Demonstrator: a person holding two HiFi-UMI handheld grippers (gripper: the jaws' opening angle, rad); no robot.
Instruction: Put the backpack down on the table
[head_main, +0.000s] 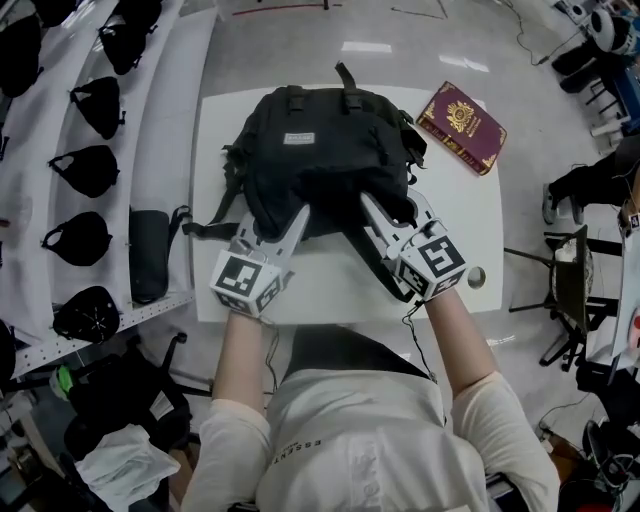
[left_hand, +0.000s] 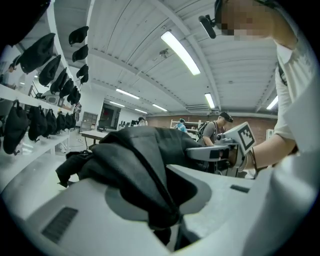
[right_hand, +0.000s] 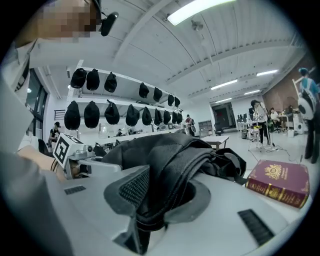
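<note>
A black backpack (head_main: 320, 160) lies across the far middle of the white table (head_main: 455, 235). Its near edge is gathered between my two grippers. My left gripper (head_main: 300, 216) is shut on a fold of its black fabric (left_hand: 150, 185), which fills the gap between the jaws. My right gripper (head_main: 368, 204) is shut on a padded black strap and fabric (right_hand: 160, 190) of the same backpack. In the left gripper view the right gripper (left_hand: 220, 152) shows beyond the bag; in the right gripper view the left gripper (right_hand: 92, 164) shows at the left.
A maroon book (head_main: 462, 127) with a gold crest lies on the table's far right, also the book (right_hand: 280, 182) in the right gripper view. White shelves with several black caps (head_main: 85, 165) run along the left. A chair (head_main: 570, 280) stands to the right. People stand far off.
</note>
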